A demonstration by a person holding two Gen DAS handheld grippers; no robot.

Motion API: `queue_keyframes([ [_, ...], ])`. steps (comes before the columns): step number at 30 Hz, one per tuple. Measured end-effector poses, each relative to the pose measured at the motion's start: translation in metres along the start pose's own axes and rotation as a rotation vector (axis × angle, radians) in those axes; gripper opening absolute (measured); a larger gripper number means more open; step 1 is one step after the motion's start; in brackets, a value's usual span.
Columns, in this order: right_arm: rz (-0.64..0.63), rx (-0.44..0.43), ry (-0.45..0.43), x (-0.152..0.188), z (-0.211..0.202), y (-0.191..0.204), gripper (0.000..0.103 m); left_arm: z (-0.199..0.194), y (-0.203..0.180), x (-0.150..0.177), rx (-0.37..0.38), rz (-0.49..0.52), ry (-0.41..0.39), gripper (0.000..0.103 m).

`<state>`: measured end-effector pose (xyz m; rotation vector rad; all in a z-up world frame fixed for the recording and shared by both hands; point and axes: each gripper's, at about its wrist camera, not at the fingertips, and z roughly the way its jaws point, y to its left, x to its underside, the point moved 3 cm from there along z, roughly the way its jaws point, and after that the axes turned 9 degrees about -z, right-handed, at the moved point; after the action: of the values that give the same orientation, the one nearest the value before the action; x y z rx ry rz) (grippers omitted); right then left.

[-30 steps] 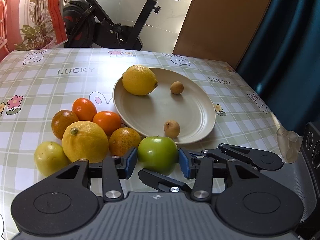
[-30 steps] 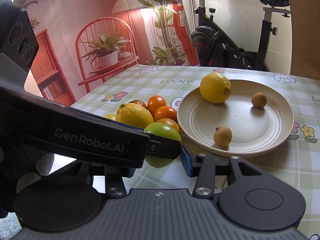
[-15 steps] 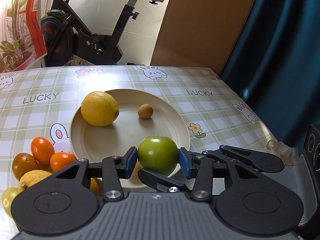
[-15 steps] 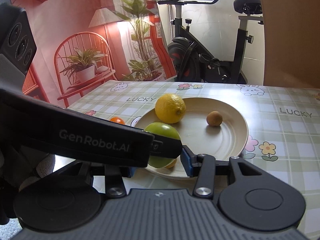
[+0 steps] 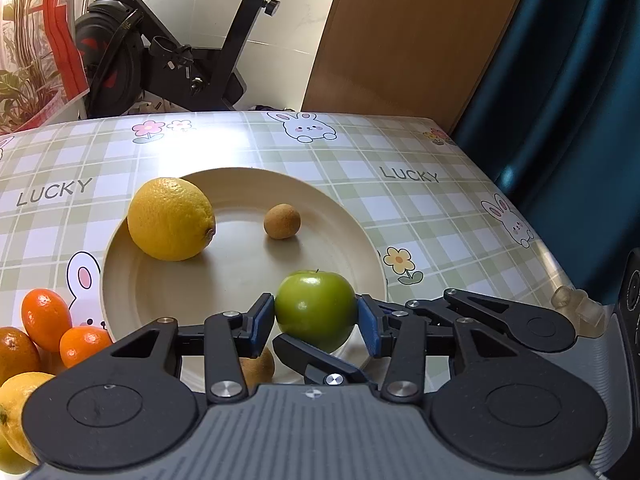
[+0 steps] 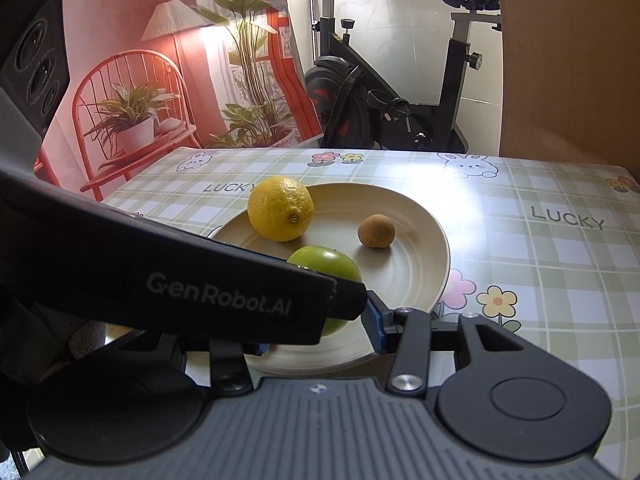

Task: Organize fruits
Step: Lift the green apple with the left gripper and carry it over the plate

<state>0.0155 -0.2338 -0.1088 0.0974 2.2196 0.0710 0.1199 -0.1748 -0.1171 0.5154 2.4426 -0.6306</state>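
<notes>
Left gripper (image 5: 316, 320) clamps green apple (image 5: 316, 310); right apparently open.

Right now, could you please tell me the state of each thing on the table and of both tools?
Left tool: shut on the apple.
Apple: gripped, held over the plate's near part.
Right tool: open, holding nothing.
Plate: holds a lemon and two brown fruits.
Lemon: resting on the plate.
Far brown fruit: resting on the plate.
Oranges: on the table beside the plate.
</notes>
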Motion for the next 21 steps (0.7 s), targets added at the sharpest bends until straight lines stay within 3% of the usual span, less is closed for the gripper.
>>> queue_keyframes([
  [21,0.022,0.032,0.024,0.0011,0.0053,-0.0035,0.049,0.0013,0.0052,0.0003,-0.017,-0.033,0.001,0.049],
])
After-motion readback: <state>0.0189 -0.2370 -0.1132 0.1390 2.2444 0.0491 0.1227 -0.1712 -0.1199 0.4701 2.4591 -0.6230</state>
